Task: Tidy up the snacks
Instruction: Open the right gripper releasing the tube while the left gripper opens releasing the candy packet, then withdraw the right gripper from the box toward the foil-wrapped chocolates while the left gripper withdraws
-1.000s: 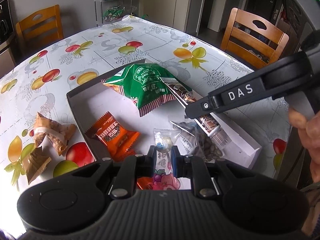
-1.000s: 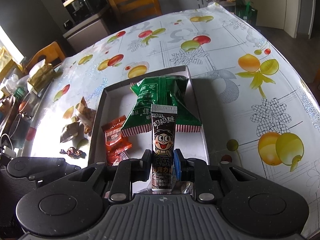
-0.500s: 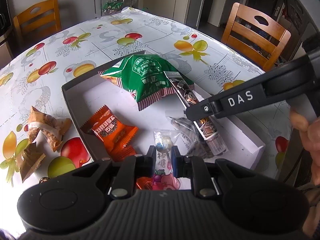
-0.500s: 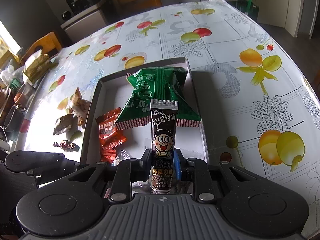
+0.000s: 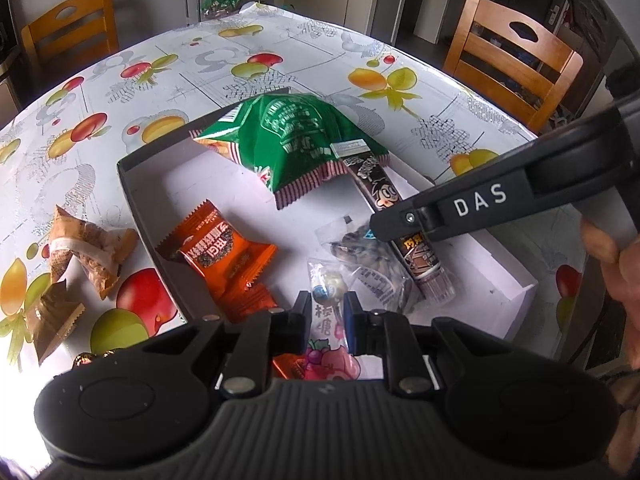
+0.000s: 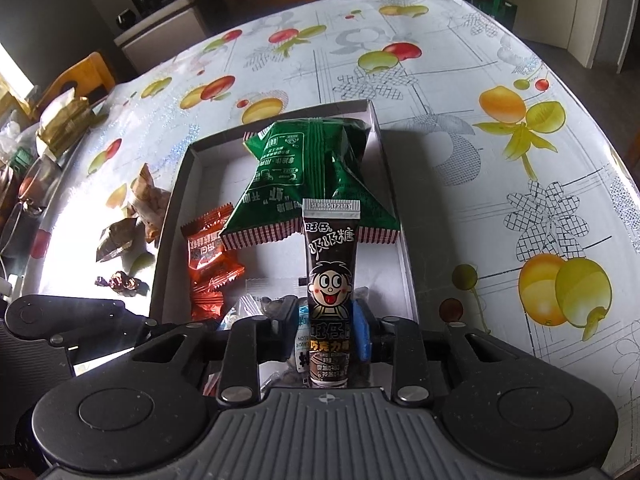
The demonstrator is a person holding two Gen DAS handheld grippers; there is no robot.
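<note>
A: Right hand-held gripper [image 6: 331, 322]: jaws opening, brown chocolate tube [image 6: 329, 280] between them. Blue pad on the right side apart from the tube; left side too close to tell.
B: Tube position relative to the white box [image 6: 176, 216]?
A: Inside it. Lower end between the fingers, sealed flat end touching the striped hem of the green snack bag [image 6: 308, 172]. In the left wrist view, tube [image 5: 384, 196] seen slanting down across a clear packet of seeds [image 5: 372, 264], cap end near the box's right wall.
B: Left hand-held gripper [image 5: 327, 312]?
A: Nearly clenched, narrow gap only. Clear lollipop wrapper [image 5: 326, 320] between the fingers, pink print at its near end, sweet itself just beyond the fingertips. Pads appear to press the wrapper.
B: Remaining contents of the box?
A: Orange packets [image 5: 224, 248] against its left wall; green snack bag at its far end.
B: Outside the box?
A: On the table [image 5: 280, 64], left of the box: two brown wrapped snacks [image 5: 88, 248], a flat brown packet [image 5: 52, 316] nearer the camera.
</note>
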